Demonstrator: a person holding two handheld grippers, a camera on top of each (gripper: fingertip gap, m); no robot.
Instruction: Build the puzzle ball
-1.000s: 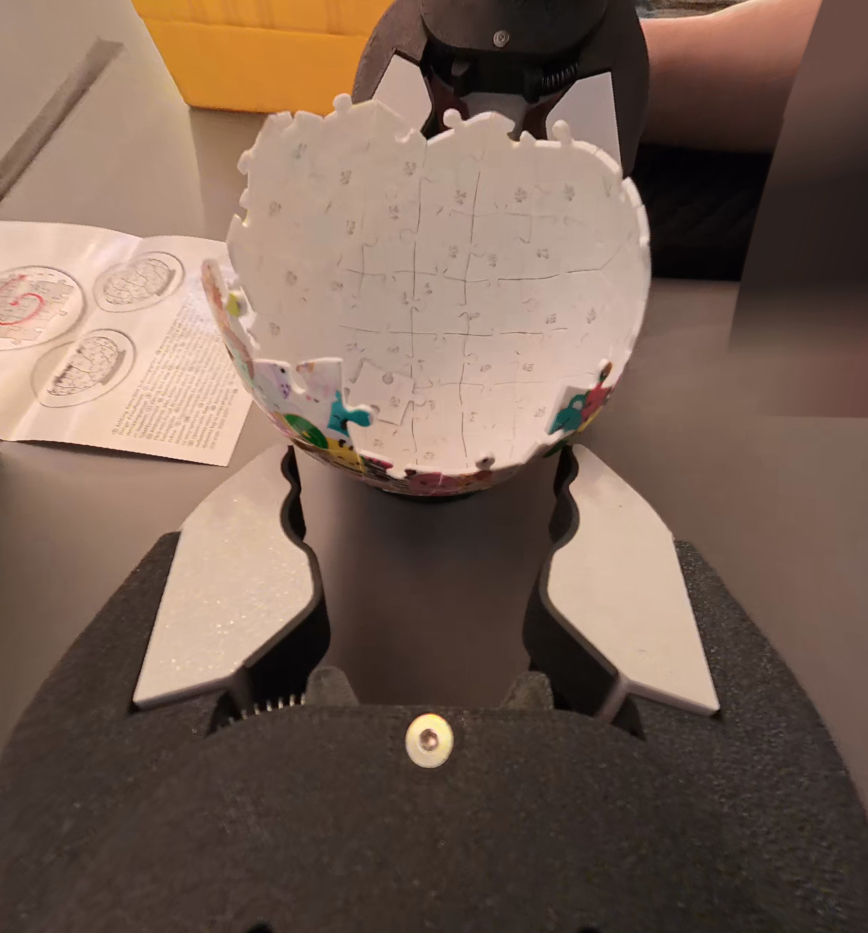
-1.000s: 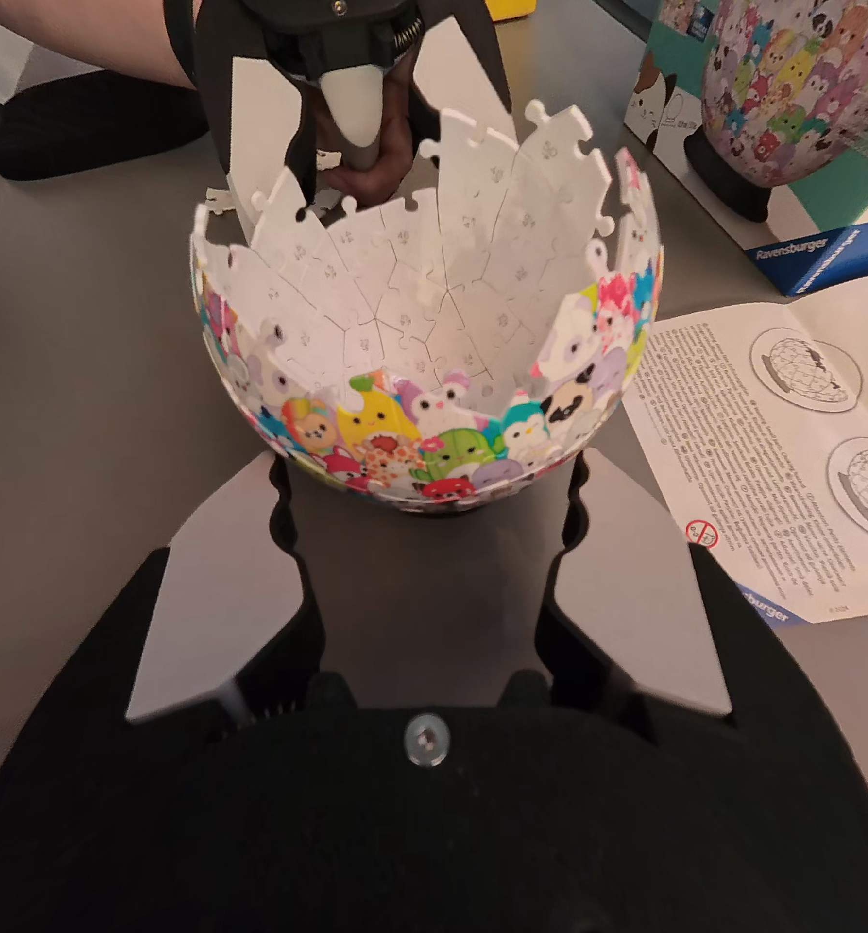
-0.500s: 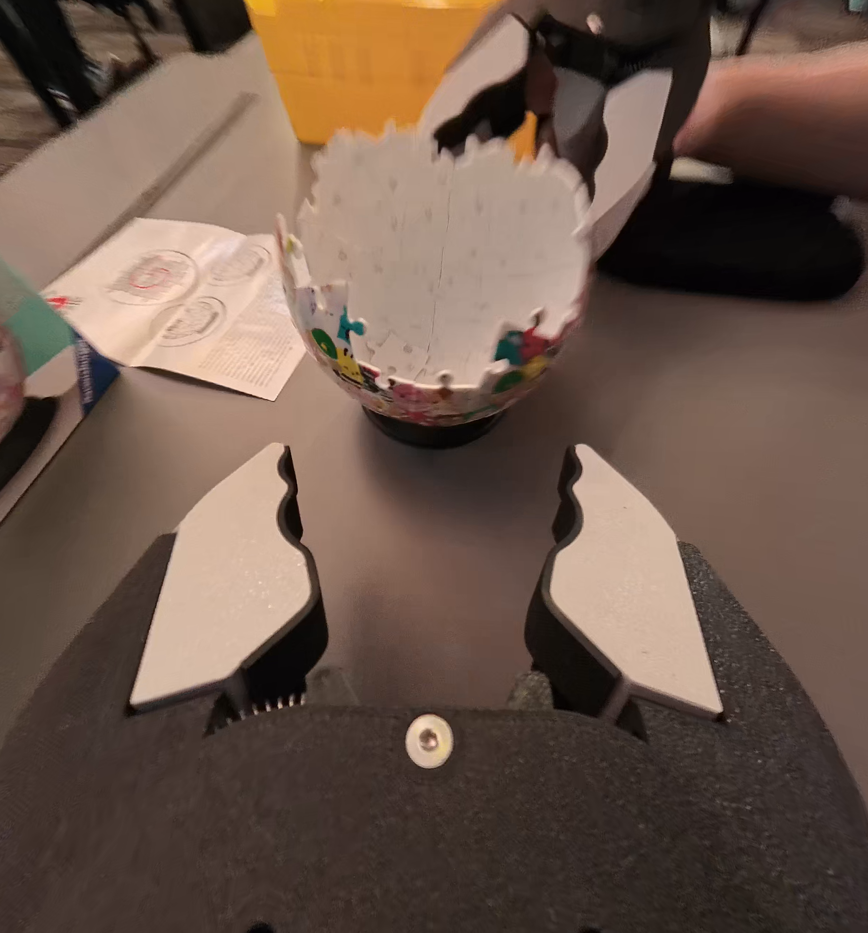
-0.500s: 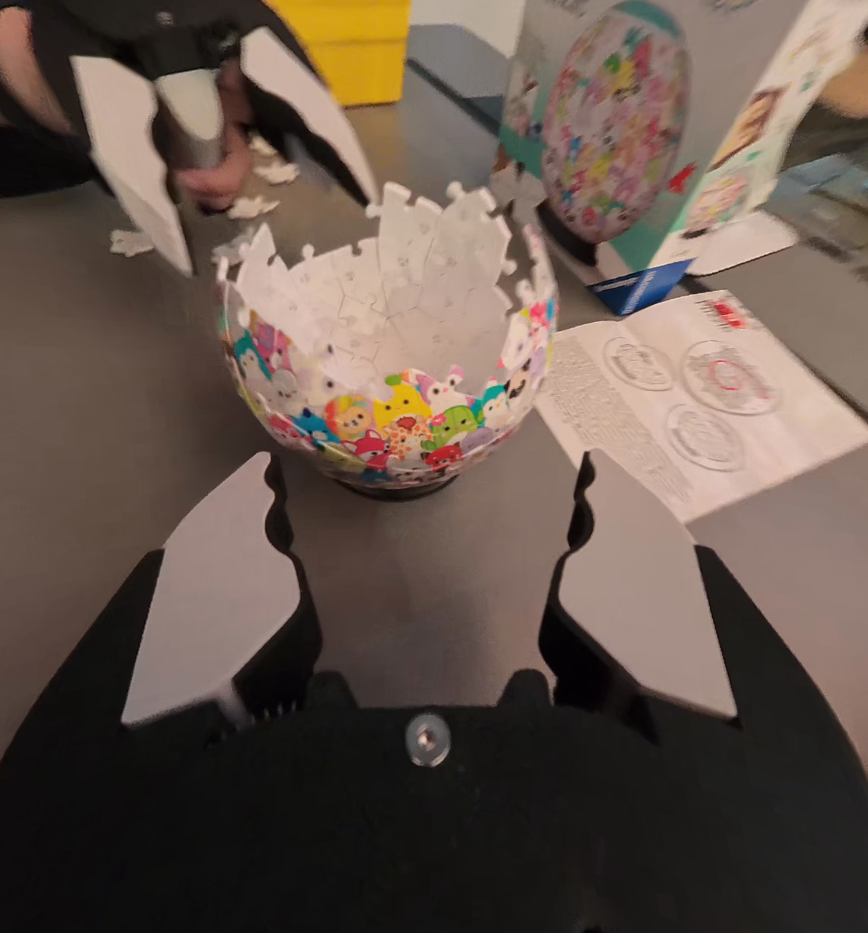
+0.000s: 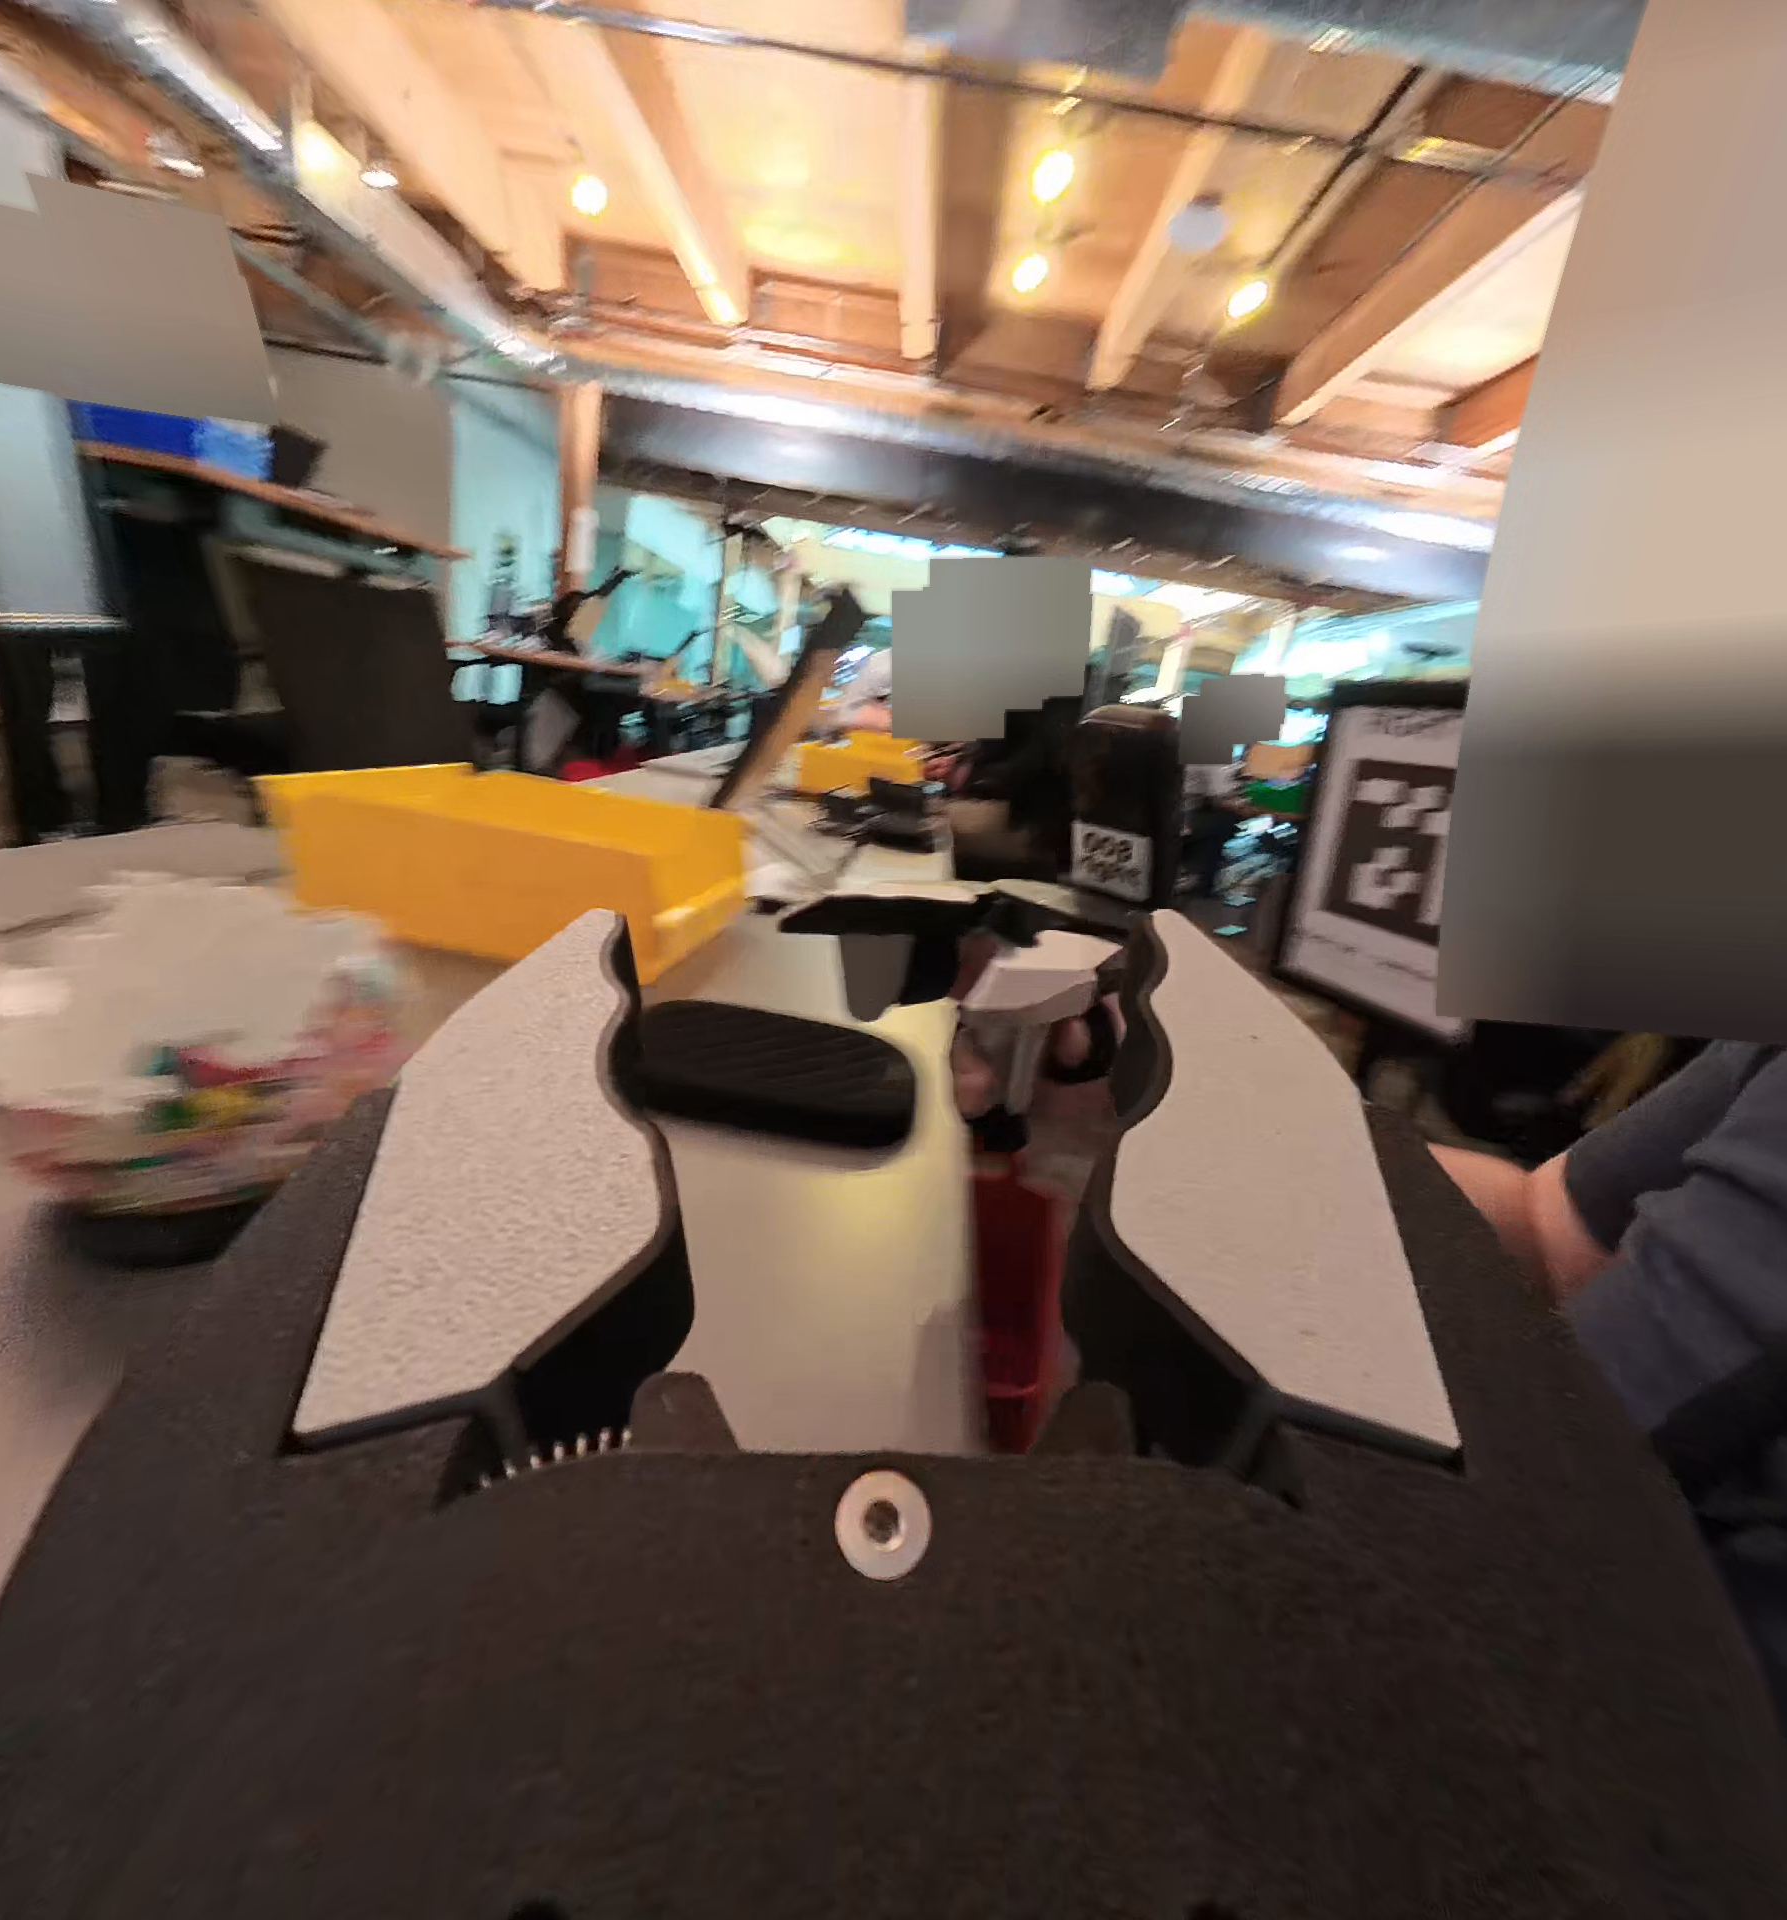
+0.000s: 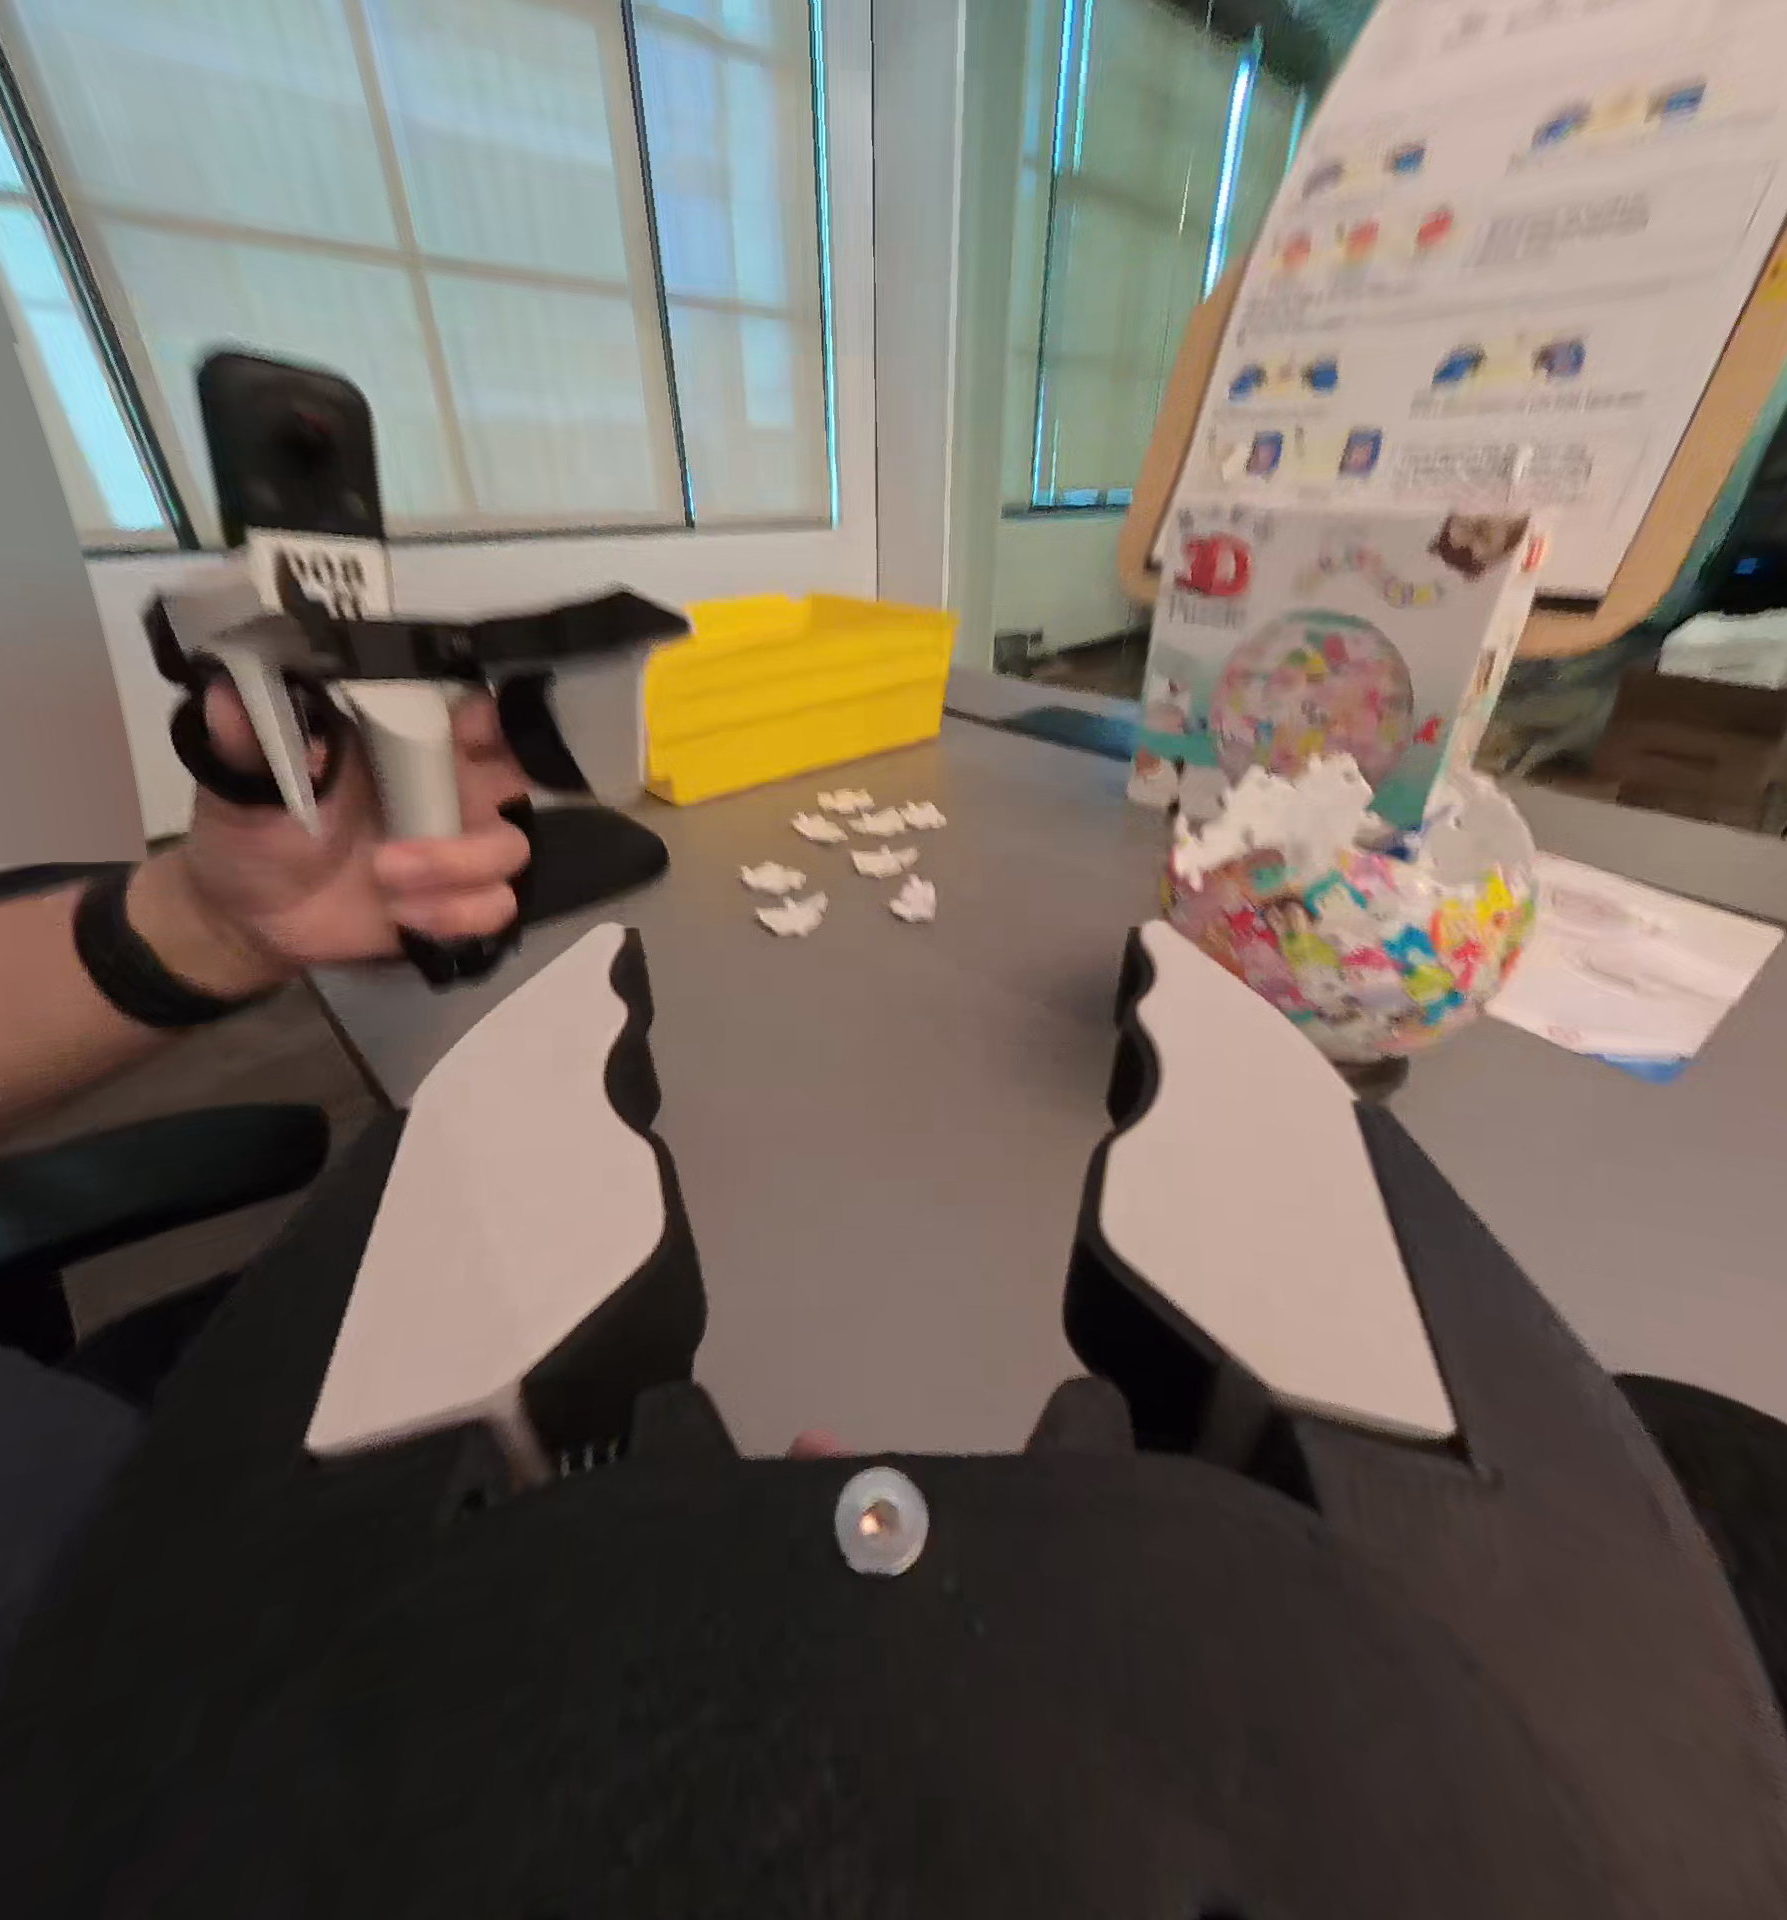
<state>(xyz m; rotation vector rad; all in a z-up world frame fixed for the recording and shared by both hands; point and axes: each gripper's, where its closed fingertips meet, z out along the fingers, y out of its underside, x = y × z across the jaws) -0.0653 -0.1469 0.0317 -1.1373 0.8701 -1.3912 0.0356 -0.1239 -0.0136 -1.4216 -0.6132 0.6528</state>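
- Both my tools gape wide, empty: left tool (image 5: 884, 1039), right tool (image 6: 873, 1039).
- Half-built puzzle ball (image 6: 1351, 925) stands ahead-right of my right tool.
- It looks light and fragile; I'd cradle its lower shell, not the jagged rim.

In the right wrist view, the right gripper (image 6: 878, 997) hangs over the table (image 6: 868, 1195), with the half-built puzzle ball (image 6: 1356, 935) just right of its right finger. Behind the ball stands the puzzle box (image 6: 1325, 644); a leaflet (image 6: 1637, 977) lies to the ball's right. Loose pieces (image 6: 847, 852) lie ahead, a bin (image 6: 795, 686) behind them. The left gripper (image 6: 598, 717), apparently clear of the table, is held far left.
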